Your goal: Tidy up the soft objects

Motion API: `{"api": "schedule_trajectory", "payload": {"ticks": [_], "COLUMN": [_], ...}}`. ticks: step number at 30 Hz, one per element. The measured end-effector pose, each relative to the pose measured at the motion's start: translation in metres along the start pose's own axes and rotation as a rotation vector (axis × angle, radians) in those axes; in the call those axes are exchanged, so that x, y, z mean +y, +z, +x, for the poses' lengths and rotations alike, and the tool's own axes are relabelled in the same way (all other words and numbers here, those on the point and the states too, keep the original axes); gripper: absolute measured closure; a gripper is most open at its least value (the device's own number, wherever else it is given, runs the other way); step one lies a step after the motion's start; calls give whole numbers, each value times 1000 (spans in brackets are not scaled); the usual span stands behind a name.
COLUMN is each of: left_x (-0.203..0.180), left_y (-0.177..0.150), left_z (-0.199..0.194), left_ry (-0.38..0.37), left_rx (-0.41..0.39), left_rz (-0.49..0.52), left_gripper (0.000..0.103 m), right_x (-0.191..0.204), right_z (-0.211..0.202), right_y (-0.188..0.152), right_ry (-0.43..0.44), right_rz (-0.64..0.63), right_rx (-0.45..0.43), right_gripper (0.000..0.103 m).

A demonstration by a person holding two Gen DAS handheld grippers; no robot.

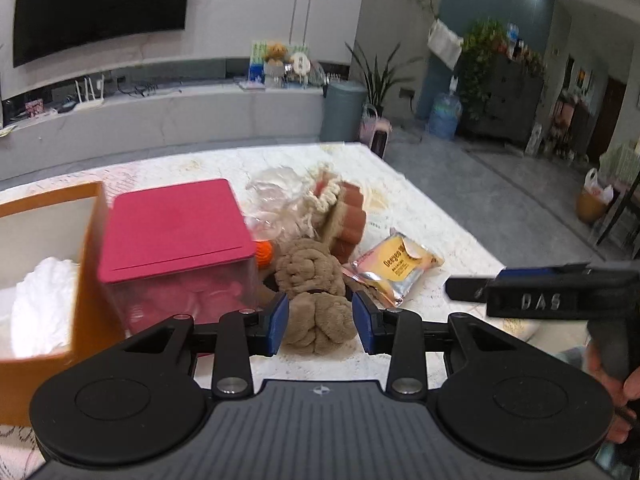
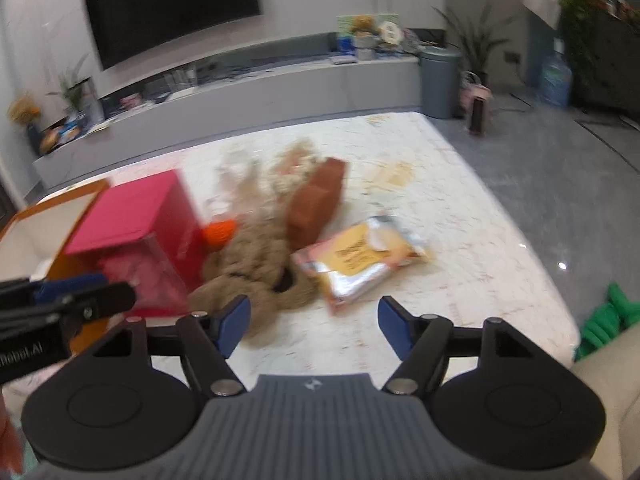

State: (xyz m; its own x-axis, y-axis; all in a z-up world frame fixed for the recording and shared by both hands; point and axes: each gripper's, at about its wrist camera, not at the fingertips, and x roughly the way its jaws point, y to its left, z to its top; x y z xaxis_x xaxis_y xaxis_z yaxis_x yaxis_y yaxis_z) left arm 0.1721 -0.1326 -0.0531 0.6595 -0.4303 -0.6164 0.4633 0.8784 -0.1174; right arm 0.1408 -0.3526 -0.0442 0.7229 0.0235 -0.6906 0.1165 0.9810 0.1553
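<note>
On the yellow snack packet (image 1: 394, 266), lettering perhaps reads "Deeagon".

The left gripper (image 1: 319, 326) is matte black plastic with blue rubber-faced fingertips (image 1: 279, 323); each finger hangs on flat black linkage bars pinned with silver round-headed screws; two large round black discs flank a grey ribbed centre plate bearing a small white compass-like emblem; the right gripper (image 2: 314, 330) is built the same, blue pads (image 2: 394, 327) included; seen from the left, its black side carries raised letters "DAS".
</note>
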Motion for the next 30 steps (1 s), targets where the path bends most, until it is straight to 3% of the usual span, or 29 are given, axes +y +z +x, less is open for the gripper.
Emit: {"api": "schedule_trajectory", "payload": {"ticks": [3, 12, 15, 18, 24, 30], "left_x": [-11, -28, -29, -30, -39, -42], "left_y": [3, 12, 13, 14, 9, 5], "left_z": [17, 76, 91, 104, 113, 113], "left_ry": [23, 83, 124, 122, 162, 195], "left_rx": [36, 178, 196, 222, 209, 189], "left_rz": [19, 55, 69, 75, 120, 117], "left_gripper": [59, 58, 45, 43, 36, 35], "right_x": [-21, -52, -54, -57, -64, -53], "right_z": [10, 48, 62, 83, 116, 129], "right_y": [7, 17, 23, 27, 26, 24], "right_ry": [-45, -15, -28, -35, -15, -4], "right_rz": [56, 158, 162, 188, 257, 196], "right_rx": [18, 116, 119, 150, 220, 254], "right_gripper": [31, 30, 23, 22, 22, 21]}}
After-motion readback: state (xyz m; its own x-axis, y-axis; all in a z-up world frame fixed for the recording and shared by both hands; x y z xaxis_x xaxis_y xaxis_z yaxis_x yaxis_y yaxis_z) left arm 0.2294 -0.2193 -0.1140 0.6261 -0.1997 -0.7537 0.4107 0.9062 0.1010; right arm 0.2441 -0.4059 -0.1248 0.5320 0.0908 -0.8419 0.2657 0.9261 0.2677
